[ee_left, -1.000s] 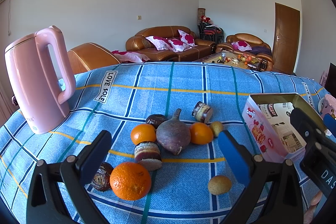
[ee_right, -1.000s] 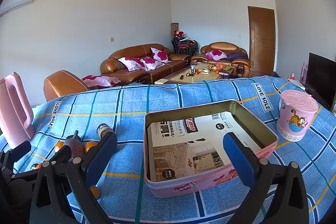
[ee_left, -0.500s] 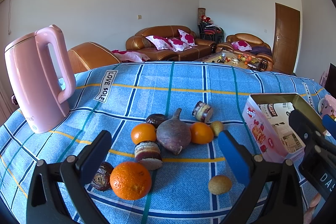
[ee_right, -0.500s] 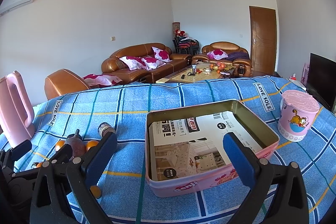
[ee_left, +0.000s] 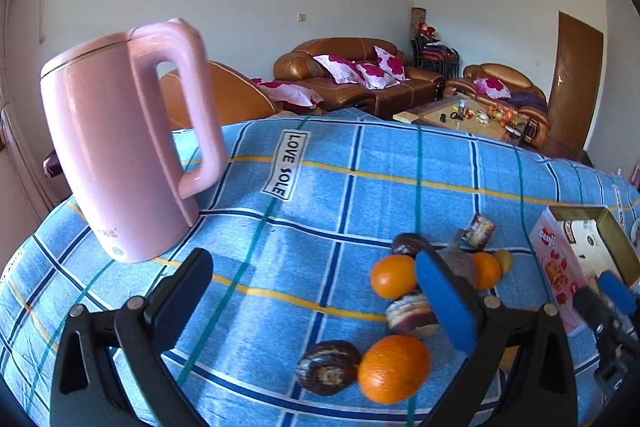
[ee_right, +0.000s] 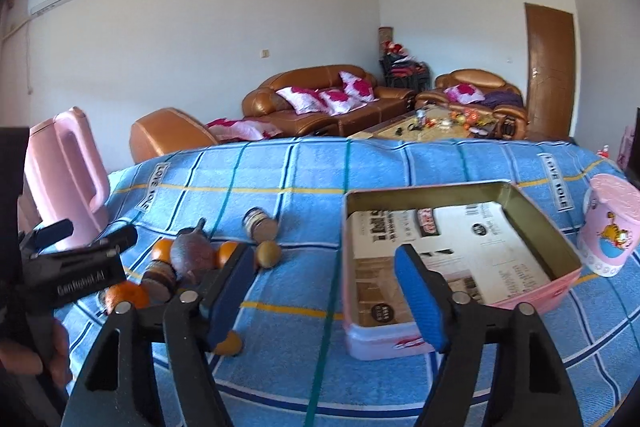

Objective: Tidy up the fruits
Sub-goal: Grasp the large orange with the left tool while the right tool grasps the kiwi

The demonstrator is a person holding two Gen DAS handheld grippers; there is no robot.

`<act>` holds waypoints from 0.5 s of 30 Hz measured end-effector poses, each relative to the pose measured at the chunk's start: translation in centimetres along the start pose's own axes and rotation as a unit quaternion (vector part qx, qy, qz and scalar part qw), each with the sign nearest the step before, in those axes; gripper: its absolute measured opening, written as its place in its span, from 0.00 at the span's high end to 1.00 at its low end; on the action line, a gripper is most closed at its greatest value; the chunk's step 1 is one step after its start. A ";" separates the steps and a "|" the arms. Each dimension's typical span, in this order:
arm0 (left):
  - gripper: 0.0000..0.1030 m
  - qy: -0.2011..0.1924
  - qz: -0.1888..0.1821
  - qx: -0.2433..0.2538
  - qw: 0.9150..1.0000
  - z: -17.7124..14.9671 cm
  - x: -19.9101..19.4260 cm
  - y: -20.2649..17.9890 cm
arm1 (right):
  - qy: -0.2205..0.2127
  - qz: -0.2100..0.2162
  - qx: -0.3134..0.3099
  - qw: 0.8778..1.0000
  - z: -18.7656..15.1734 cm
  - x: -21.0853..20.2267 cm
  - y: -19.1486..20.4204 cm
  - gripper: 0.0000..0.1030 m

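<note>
- Left claw (ee_left: 316, 291): its two blue-padded fingers stand wide apart with nothing between them, held above the blue checked cloth (ee_left: 320, 195) that covers the table.
- Right claw (ee_right: 326, 283): fingers likewise spread and holding nothing, with the left pad over the fruit group and the right pad over the tin.
- Fruit group, left wrist view: three oranges, namely a large orange (ee_left: 394, 369) nearest the camera, a middle orange (ee_left: 393, 275) and a far orange (ee_left: 487, 270) partly behind the right finger.
- Same view: two dark round fruits, one (ee_left: 329, 367) touching the large orange and one (ee_left: 408, 242) behind the middle orange; one cut purple-rimmed piece (ee_left: 410, 315); one small jar-like item (ee_left: 479, 231) lying on its side.
- One beetroot-like root (ee_right: 193, 253) is mostly hidden by the finger in the left wrist view and clear in the right wrist view, where a small brown fruit (ee_right: 268, 254) lies just beside the group.
- One pink tin (ee_right: 460, 267): only a corner shows in the left wrist view; the right wrist view shows it open, lined with printed paper, holding no fruit.
- One pink kettle (ee_left: 124, 147) stands upright at the left.
- One pink cup (ee_right: 610, 231) with a cartoon cat, seen in the right wrist view only, stands to the right of the tin.
</note>
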State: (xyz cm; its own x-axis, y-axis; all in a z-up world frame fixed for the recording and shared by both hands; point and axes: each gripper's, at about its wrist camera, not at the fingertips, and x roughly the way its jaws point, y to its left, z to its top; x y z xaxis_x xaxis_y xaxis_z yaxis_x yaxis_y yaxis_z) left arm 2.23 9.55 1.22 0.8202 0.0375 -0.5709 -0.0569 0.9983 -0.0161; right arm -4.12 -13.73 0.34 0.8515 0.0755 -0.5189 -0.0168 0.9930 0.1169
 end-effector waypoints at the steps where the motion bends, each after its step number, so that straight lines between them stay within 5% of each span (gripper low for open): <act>1: 0.00 0.003 -0.009 -0.007 1.000 0.1 0.0 0.9 | 0.016 0.017 -0.004 1.000 -0.2 0.5 0.4 0.37; 8: 0.05 0.040 -0.065 0.009 0.997 -0.4 0.6 3.1 | 0.102 0.084 -0.047 0.990 -1.6 2.9 3.5 0.38; 15: 0.06 0.061 -0.152 0.069 0.984 -1.1 0.3 0.8 | 0.171 0.096 -0.062 0.979 -2.7 5.0 4.6 0.56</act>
State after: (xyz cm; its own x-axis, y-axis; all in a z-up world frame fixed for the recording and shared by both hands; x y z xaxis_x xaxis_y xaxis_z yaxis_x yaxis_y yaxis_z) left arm 1.80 10.31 0.10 0.7124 -0.2612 -0.6513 0.2657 0.9594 -0.0942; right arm -1.33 -8.58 -3.98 0.6017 0.2671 -0.7527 -0.2404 0.9593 0.1482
